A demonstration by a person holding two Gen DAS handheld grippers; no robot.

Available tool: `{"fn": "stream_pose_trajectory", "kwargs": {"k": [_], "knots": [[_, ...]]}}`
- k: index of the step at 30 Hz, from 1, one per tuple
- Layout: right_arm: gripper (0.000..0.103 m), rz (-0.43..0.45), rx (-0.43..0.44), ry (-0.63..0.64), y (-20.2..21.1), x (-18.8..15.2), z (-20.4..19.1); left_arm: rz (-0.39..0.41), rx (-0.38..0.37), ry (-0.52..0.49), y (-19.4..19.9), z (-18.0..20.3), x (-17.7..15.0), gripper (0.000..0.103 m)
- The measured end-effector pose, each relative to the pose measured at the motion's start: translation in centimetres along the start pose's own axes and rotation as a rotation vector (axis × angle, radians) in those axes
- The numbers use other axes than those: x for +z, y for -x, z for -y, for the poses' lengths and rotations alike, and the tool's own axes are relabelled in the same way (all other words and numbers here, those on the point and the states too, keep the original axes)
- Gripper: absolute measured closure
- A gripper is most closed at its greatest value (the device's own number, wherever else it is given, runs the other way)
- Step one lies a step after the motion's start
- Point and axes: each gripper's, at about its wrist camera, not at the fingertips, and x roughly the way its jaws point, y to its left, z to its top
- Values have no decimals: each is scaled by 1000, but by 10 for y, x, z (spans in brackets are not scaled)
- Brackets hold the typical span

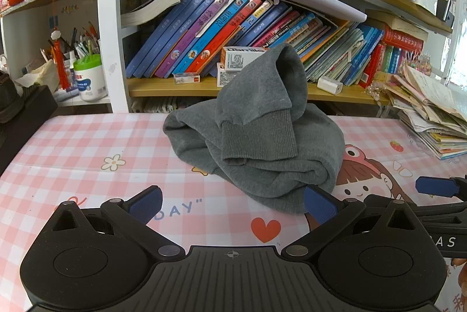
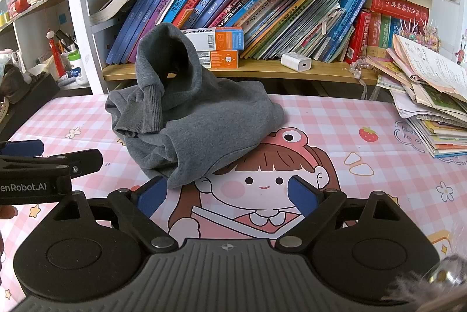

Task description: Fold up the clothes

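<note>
Both wide claws, left claw [image 1: 232, 207] and right claw [image 2: 227, 193], flank crumpled grey sweatshirt [image 1: 256, 133]; bookshelf [image 1: 163, 87] behind.

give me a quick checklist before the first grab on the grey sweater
1. Left gripper open: ok, nothing between its fingers.
2. Right gripper open: ok, empty too.
3. Sweater within reach: ok, its near edge lies just ahead of both grippers.
4. Sweater laid flat: not ok, it is a crumpled heap with a ribbed cuff draped on top.
5. Room to spread it on the tablecloth: ok in front and on both sides; paper stack crowds the far right.
6. Hem and second sleeve located: cannot tell, buried in the heap.
</note>
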Motion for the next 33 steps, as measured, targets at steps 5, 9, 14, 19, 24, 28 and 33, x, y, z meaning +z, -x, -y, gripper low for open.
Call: {"fn": "stream_pose_trajectory", "kwargs": {"k": [5, 9, 14, 19, 24, 28, 33], "knots": [[13, -1, 0, 1, 0, 0, 0, -1, 1, -1, 0, 0, 0, 0], [13, 0, 2, 1, 1, 0, 0, 0, 4, 0, 1, 1, 0, 0], [13, 1, 2, 1, 1, -1, 0, -2, 6, 0, 1, 1, 0, 0], [13, 0, 6, 3, 0, -1, 1, -5, 12, 3, 0, 1, 1, 0], [13, -2, 11, 5, -1, 0, 2, -7, 18, 5, -1, 3, 1, 0], [13, -5, 14, 6, -2, 0, 3, -15, 17, 11, -2, 3, 0, 0], [13, -13, 18, 16, -7, 1, 4, -19, 12, 19, -4, 3, 0, 0]]}}
